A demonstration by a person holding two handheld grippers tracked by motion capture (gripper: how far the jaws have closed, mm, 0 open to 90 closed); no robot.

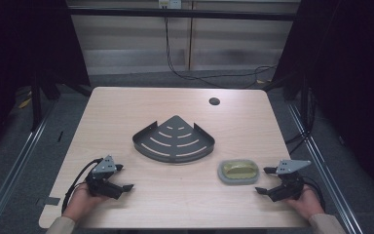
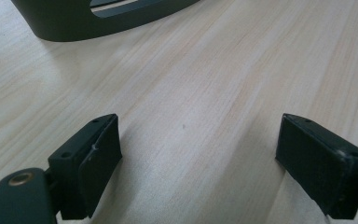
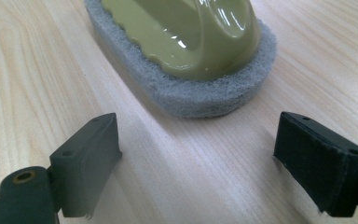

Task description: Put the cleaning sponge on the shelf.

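We note both the left gripper and right gripper spread apart and empty at the lower corners of the frame, the scrubbing sponge just left of the right one.

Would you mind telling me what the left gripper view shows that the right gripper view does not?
The left gripper view takes in the curved dark wall of the corner shelf, ahead of the open left gripper. The right gripper view instead has the scrub sponge, a grey pad with a glossy olive handle, lying just ahead of the open right gripper. Both share the light wooden table and a pair of black jaws standing wide apart with nothing between them.
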